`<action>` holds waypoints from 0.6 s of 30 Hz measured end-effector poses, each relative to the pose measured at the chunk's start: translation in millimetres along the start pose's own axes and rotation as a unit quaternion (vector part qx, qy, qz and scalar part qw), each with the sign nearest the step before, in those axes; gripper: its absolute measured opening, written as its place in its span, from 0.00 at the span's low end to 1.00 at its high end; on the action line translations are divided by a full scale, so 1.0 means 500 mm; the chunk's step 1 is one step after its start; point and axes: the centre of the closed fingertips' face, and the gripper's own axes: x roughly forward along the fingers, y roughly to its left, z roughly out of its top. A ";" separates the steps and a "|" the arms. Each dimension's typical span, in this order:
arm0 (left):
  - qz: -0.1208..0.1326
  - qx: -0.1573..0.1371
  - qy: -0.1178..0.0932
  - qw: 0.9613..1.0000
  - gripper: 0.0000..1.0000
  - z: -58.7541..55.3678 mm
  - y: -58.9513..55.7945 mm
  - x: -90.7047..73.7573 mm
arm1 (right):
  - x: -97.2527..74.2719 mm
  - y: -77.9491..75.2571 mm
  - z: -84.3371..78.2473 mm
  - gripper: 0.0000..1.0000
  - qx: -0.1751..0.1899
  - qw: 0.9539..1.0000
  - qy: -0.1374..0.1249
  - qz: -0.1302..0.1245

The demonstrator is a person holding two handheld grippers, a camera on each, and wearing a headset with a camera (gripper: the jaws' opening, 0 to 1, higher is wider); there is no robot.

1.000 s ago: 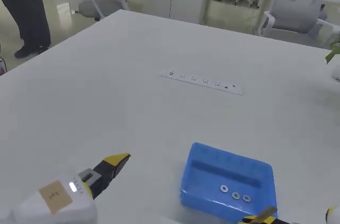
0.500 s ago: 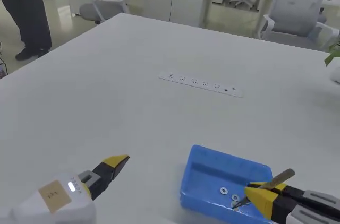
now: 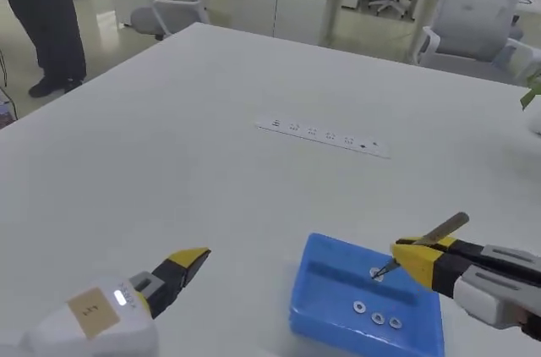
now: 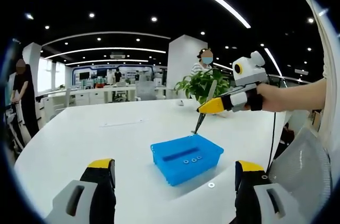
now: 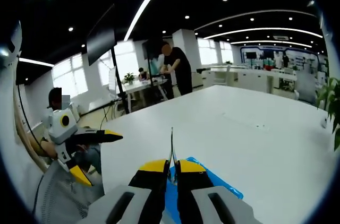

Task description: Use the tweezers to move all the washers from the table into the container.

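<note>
A blue container sits near the table's front edge with three washers lying in it. My right gripper is shut on metal tweezers, whose tip hangs over the container's far part. A small ring shows at that tip; I cannot tell whether it is pinched. In the left gripper view one washer lies on the table in front of the container. My left gripper rests open to the container's left, holding nothing. The right gripper view has the tweezers between its shut jaws.
A white power strip lies across the middle of the white table. Office chairs stand beyond the far edge, and a person stands at the far left. A green plant sits at the table's right end.
My right gripper came in from the bottom right with the tweezers, dipped the tip among the washers in the container, then lifted it up and back. The left gripper has stayed put.
</note>
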 end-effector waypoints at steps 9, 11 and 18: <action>0.000 -0.002 0.001 1.000 0.96 -0.001 0.001 0.001 | 0.054 -0.019 -0.010 0.02 -0.003 1.000 0.018 0.013; 0.001 -0.002 0.002 1.000 0.96 -0.002 0.001 0.001 | 0.063 -0.023 -0.017 0.02 -0.002 1.000 0.026 0.016; -0.001 0.000 0.005 1.000 0.96 -0.004 -0.001 0.001 | 0.079 -0.036 -0.039 0.02 0.008 0.999 0.041 0.020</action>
